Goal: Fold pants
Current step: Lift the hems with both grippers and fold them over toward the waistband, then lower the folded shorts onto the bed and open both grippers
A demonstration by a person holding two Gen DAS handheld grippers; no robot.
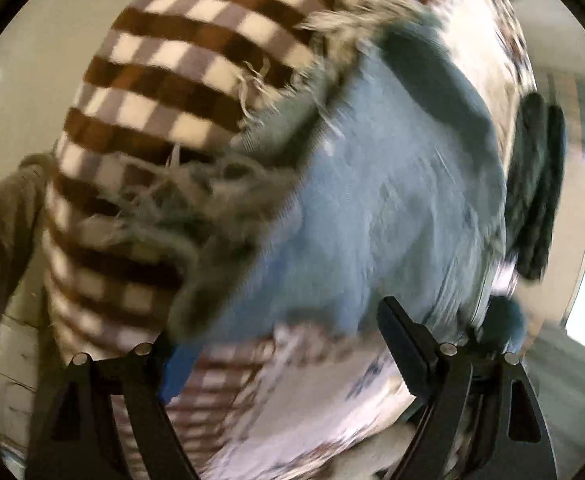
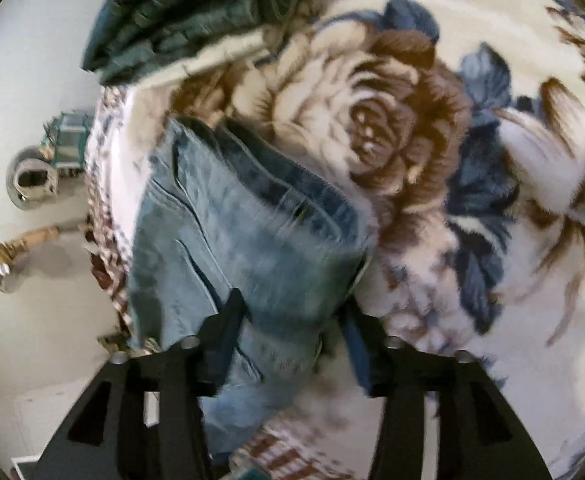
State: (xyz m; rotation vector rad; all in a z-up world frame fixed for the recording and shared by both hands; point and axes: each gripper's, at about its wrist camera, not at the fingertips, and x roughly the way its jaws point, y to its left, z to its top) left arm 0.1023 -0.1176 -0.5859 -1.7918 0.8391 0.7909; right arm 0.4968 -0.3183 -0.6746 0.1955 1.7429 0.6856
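Observation:
The light blue jeans point(image 1: 372, 200) lie on a floral blanket, with frayed hems point(image 1: 196, 200) toward the left of the left wrist view. My left gripper point(image 1: 280, 340) is open, its fingers spread wide over the near edge of the jeans. In the right wrist view the jeans point(image 2: 244, 232) lie bunched and folded, waistband side up. My right gripper point(image 2: 296, 320) is open, its fingers either side of the near end of the jeans, not closed on the denim. Both views are motion-blurred.
A brown-and-white checked blanket point(image 1: 164, 72) lies beyond the hems. The cream blanket with a brown rose point(image 2: 392, 132) covers the bed. Folded dark green cloth point(image 2: 180, 12) sits at the far edge, and it also shows in the left wrist view point(image 1: 536, 184). Objects stand on the floor point(image 2: 32, 180) at left.

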